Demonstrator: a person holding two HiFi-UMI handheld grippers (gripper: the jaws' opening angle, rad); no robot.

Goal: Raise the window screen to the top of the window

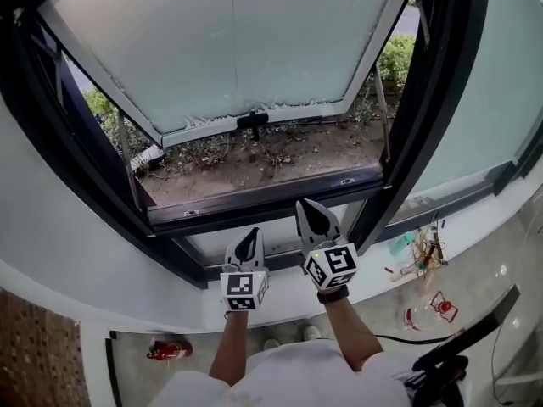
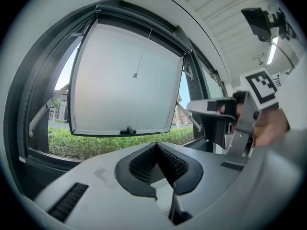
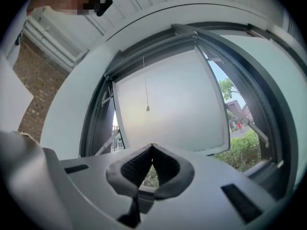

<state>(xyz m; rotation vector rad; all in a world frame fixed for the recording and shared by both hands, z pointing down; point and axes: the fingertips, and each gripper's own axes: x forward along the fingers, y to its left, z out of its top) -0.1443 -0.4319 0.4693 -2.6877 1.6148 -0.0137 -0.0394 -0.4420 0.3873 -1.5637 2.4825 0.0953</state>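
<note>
The dark-framed window (image 1: 263,197) stands open, its frosted sash (image 1: 229,41) tilted outward with a black handle (image 1: 254,121) on its lower edge. A thin pull cord (image 2: 135,74) with a small weight hangs in front of the sash, and it shows too in the right gripper view as the cord (image 3: 147,108). No screen fabric can be made out across the opening. My left gripper (image 1: 249,237) (image 2: 157,145) is shut and empty below the frame's bottom rail. My right gripper (image 1: 312,209) (image 3: 152,146) is shut and empty just to its right, slightly higher, and points at the opening.
A white sill (image 1: 170,299) runs under the window. On the floor lie a red extinguisher (image 1: 168,348), a heap of clutter (image 1: 422,253) and a red-capped bottle (image 1: 428,310). A black bar (image 1: 467,342) juts in at lower right. Outside are bare soil (image 1: 280,155) and hedge (image 1: 394,58).
</note>
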